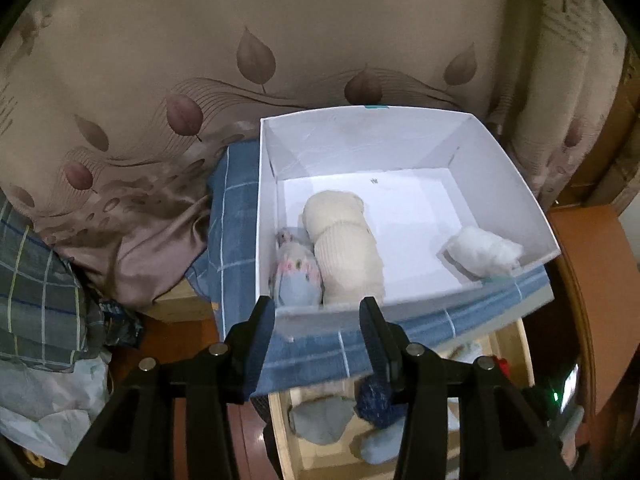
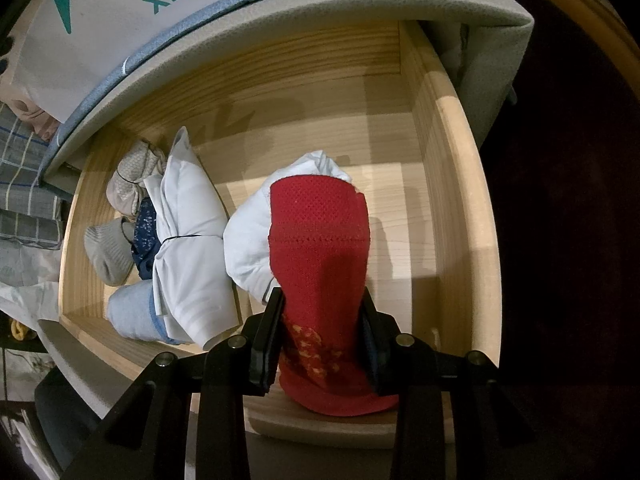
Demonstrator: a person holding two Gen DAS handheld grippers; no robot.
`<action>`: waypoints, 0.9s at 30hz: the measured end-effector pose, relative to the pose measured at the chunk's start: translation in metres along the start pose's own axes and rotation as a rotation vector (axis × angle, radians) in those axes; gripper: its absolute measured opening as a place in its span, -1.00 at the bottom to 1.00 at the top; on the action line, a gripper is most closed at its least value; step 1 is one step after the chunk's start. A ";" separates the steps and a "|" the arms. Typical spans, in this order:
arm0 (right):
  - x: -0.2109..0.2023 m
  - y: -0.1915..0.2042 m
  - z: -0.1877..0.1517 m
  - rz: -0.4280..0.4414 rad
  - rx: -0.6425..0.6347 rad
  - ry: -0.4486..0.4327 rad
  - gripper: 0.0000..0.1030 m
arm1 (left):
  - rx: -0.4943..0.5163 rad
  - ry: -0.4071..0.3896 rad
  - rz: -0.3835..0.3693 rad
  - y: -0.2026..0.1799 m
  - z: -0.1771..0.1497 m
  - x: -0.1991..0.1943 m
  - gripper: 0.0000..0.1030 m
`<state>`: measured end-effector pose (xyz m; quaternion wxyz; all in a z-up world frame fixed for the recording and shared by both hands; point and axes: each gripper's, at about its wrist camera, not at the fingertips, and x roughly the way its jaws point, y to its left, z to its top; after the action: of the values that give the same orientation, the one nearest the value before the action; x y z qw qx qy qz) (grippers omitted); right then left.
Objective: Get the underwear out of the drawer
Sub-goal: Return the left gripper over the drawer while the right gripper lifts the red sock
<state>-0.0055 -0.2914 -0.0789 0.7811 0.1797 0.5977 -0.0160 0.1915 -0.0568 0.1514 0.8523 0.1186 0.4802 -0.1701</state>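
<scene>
Red rolled underwear (image 2: 320,264) sits clamped in right gripper (image 2: 323,332); left gripper (image 1: 318,340) gapes empty.

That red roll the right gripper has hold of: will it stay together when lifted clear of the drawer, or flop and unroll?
The red roll is knit cloth, so it is probably light and soft. The right gripper clamps it near one end, so the long free end may sag. It looks tightly rolled, so it likely holds together, though a loose edge could unfurl over the wooden drawer.
</scene>
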 end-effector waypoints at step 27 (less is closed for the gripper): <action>0.003 0.002 0.002 -0.032 -0.017 0.014 -0.38 | -0.247 0.108 0.076 0.011 -0.198 0.066 -0.12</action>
<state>-0.0025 -0.2900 -0.0807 0.7782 0.1638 0.6059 -0.0221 0.0733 0.0138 -0.0063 0.8390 0.0399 0.5380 -0.0708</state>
